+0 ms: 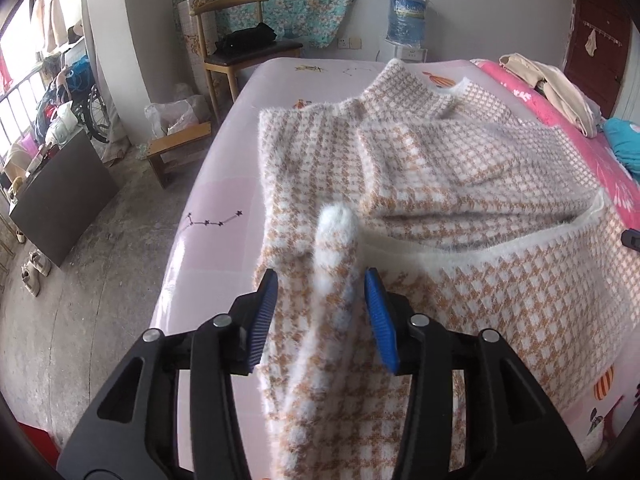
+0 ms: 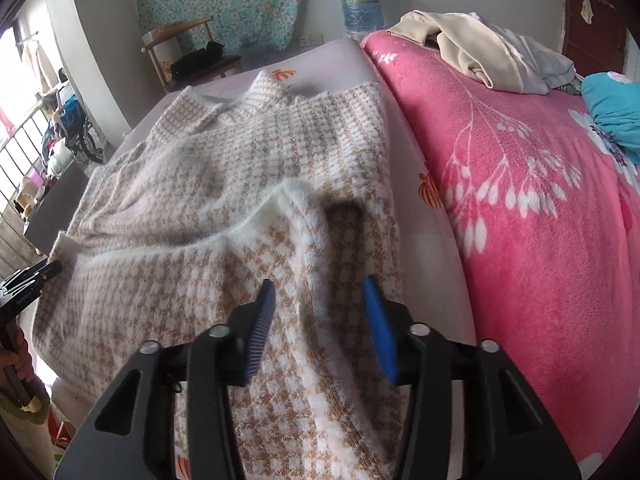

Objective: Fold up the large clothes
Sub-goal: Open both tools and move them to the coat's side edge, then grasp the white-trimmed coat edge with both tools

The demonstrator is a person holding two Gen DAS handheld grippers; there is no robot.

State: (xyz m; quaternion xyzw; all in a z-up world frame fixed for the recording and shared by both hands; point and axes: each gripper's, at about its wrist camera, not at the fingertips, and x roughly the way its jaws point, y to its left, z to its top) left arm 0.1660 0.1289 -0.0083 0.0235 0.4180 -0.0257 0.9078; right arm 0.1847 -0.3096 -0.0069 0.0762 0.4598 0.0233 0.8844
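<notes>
Item: fuzzy houndstooth sweater (image 1: 460, 184), tan/white, lay spread on pale pink sheet (image 1: 224, 208) of bed, sleeves folded over body, white-trimmed hem edge running across near end.

Containers: blue water jug (image 1: 407, 16) stood on dispenser by far wall; contents can't tell. Clear plastic bag (image 1: 176, 114) on floor beside wooden step; contents unclear.

Left gripper (image 1: 320, 284): angled down over near left part of sweater, jaws spread apart; a raised fold of knit stood up btwn blue pads (image 1: 378, 312), pads not pressing it.

Right gripper (image 2: 318, 292): angled down over near right part, jaws spread; a ridge of fabric lay btwn pads, not pinched. Hand (image 2: 18, 360) on left tool's grip seen at lower left of right wrist view.

Edges/room: sweater's left side close to bed edge; bare sheet strip btwn its right side and pink floral blanket (image 2: 520, 184). Beige clothes pile (image 2: 472, 48) and teal garment (image 2: 612, 108) sat on blanket, well apart from sweater. Wooden chair (image 1: 236, 40) w/ black item past bed's far corner.
</notes>
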